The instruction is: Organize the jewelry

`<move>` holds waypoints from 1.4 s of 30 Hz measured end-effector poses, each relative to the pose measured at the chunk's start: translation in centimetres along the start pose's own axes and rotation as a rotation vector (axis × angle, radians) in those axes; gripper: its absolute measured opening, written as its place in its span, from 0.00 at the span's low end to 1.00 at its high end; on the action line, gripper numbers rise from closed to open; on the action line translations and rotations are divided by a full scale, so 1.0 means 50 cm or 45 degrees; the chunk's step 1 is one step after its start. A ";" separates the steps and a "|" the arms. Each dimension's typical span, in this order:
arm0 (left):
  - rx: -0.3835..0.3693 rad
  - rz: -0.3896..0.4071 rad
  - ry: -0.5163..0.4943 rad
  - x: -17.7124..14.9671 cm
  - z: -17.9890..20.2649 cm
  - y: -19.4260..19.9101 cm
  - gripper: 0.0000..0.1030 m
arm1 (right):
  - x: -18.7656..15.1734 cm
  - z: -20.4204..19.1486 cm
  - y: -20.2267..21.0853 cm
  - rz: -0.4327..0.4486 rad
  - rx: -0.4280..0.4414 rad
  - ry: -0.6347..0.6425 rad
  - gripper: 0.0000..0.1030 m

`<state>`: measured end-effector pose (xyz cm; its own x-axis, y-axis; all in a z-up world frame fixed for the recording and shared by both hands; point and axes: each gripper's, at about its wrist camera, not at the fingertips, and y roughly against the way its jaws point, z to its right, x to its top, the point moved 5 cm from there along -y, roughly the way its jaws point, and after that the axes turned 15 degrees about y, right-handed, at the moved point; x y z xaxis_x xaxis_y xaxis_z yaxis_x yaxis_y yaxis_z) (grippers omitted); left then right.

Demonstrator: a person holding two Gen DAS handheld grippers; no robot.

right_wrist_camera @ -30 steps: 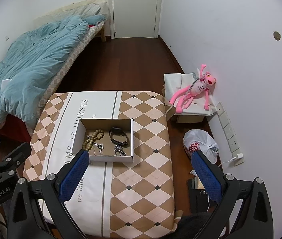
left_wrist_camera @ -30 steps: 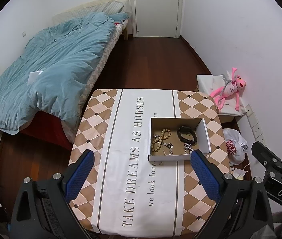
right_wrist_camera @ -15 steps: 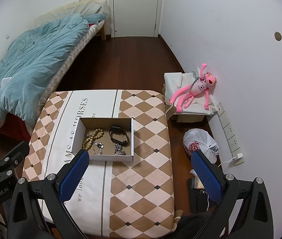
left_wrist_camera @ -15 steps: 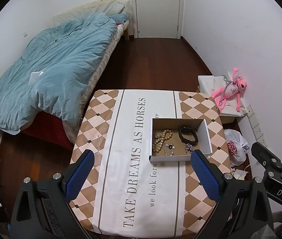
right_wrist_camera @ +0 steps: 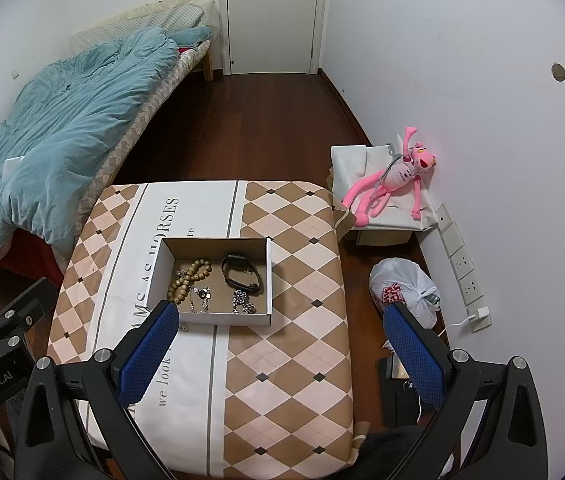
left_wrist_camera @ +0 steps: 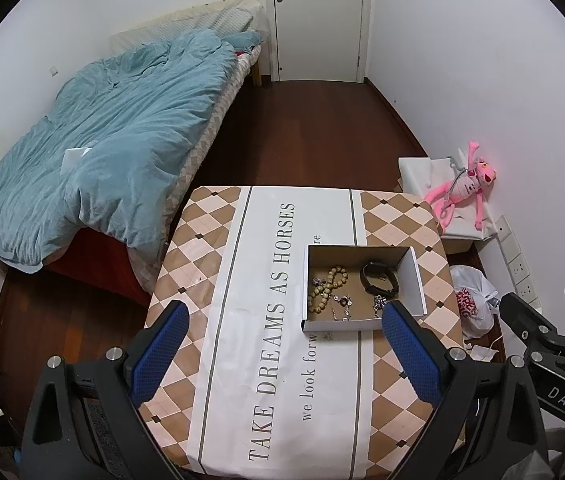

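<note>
Open cardboard box (left_wrist_camera: 412, 276) sits on the bench (left_wrist_camera: 242, 320), right of the printed centre strip. Inside it: wooden bead bracelet (right_wrist_camera: 188, 276) at left, black band (right_wrist_camera: 240, 274) at right, two silver chain pieces (right_wrist_camera: 242, 302) toward the near wall. Left tongs (left_wrist_camera: 282, 354) spread wide, holding nothing, raised above the bench's near half. Right tongs (right_wrist_camera: 282, 354) likewise wide and empty, raised over the bench's right side. Pink plush toy (right_wrist_camera: 392, 178) on a low white stand by the wall.
</note>
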<state>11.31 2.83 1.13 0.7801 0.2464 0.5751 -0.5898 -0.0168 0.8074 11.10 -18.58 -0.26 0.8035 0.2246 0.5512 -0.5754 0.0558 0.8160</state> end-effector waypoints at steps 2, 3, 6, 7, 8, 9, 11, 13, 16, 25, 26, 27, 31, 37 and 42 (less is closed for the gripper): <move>0.000 0.000 0.000 0.001 0.001 0.000 0.96 | 0.000 0.000 0.000 -0.001 -0.001 0.001 1.00; -0.002 -0.002 0.002 0.002 0.001 0.000 0.96 | 0.000 0.000 0.000 0.000 -0.001 0.000 1.00; -0.003 -0.007 0.005 0.002 0.004 -0.002 0.96 | 0.001 0.001 0.001 0.001 -0.001 0.001 1.00; -0.003 -0.009 0.005 0.002 0.005 -0.003 0.96 | 0.000 0.000 0.000 0.000 -0.003 0.002 1.00; -0.003 -0.010 0.005 0.001 0.008 -0.003 0.96 | 0.002 0.000 0.000 0.000 -0.003 0.002 1.00; -0.005 -0.013 0.006 0.001 0.008 -0.004 0.96 | 0.002 0.000 0.000 0.000 -0.002 0.002 1.00; -0.006 -0.019 0.006 0.000 0.009 -0.006 0.96 | 0.002 -0.002 0.000 0.000 -0.002 0.004 1.00; -0.005 -0.023 0.006 -0.002 0.009 -0.006 0.96 | 0.002 -0.001 -0.001 -0.003 -0.003 0.003 1.00; -0.004 -0.021 0.006 -0.002 0.009 -0.006 0.96 | 0.004 -0.002 -0.001 -0.004 -0.005 0.005 1.00; -0.007 -0.026 0.010 -0.002 0.008 -0.005 0.96 | 0.005 -0.004 -0.003 -0.006 -0.006 0.009 1.00; -0.010 -0.026 0.009 -0.002 0.008 -0.005 0.96 | 0.005 -0.004 -0.003 -0.007 -0.004 0.008 1.00; -0.007 -0.026 0.008 -0.001 0.008 -0.006 0.96 | 0.005 -0.002 -0.002 -0.006 -0.006 0.006 1.00; -0.011 -0.030 0.010 -0.002 0.007 -0.005 0.96 | 0.005 -0.002 -0.002 -0.006 -0.006 0.007 1.00; -0.012 -0.031 0.008 -0.001 0.007 -0.005 0.96 | 0.005 -0.003 -0.002 -0.006 -0.007 0.008 1.00; -0.020 -0.008 0.010 0.000 0.004 0.000 0.96 | 0.006 -0.004 -0.002 -0.005 -0.006 0.006 1.00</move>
<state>11.34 2.60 1.15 0.7823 0.2539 0.5689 -0.5882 0.0001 0.8087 11.36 -18.33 -0.24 0.8050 0.2291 0.5472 -0.5730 0.0613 0.8172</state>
